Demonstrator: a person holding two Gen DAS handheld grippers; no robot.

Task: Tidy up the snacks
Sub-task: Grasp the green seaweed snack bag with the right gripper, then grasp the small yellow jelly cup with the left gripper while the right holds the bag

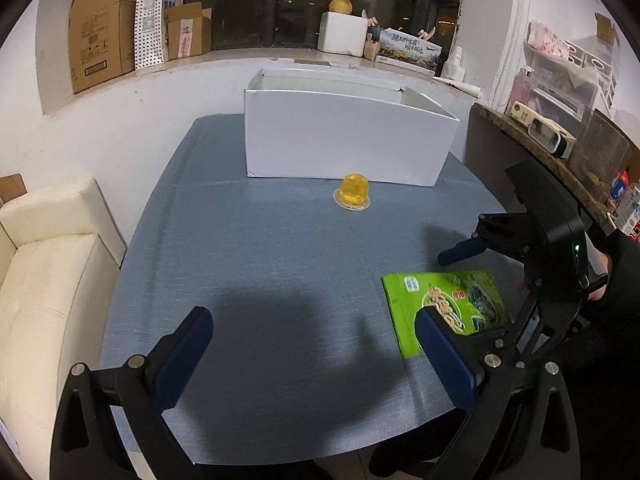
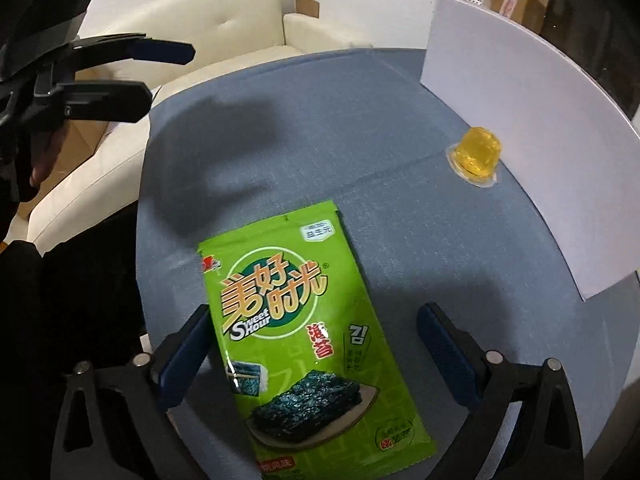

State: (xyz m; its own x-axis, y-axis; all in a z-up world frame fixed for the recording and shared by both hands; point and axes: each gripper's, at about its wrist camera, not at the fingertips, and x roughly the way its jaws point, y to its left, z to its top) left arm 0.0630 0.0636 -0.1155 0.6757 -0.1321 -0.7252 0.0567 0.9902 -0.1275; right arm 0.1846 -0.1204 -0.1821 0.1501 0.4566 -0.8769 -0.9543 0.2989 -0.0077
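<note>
A green seaweed snack packet lies flat on the blue tablecloth; it also shows in the left wrist view. My right gripper is open, its two fingers on either side of the packet just above it, not closed on it. A yellow jelly cup sits upside down just in front of the white open box; it shows in the right wrist view too. My left gripper is open and empty above the table's near part.
A cream sofa stands left of the table. A dark shelf with containers runs along the right. Cardboard boxes sit on the window ledge behind the white box.
</note>
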